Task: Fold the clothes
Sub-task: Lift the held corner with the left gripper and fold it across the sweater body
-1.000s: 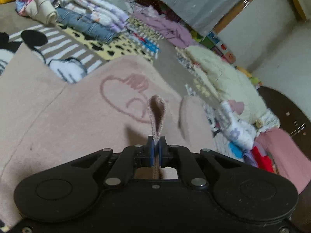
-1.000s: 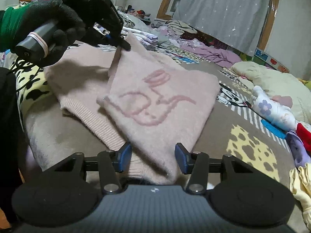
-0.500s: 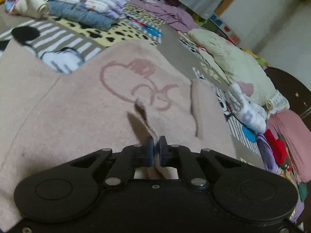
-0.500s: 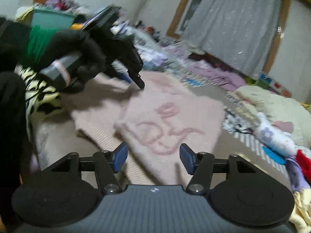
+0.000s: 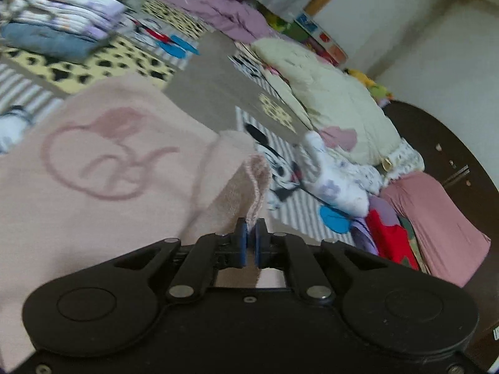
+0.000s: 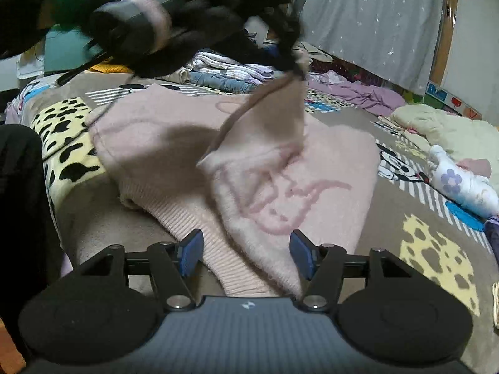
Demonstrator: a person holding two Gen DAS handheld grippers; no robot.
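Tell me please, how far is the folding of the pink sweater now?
Done: folded clothes sit stacked at the back. In hand: the left tool is shut on an edge of the pink sweater and lifts it over the body; the right tool is open over the ribbed hem. Left: lay this fold flat, then finish the sweater; loose clothes wait.
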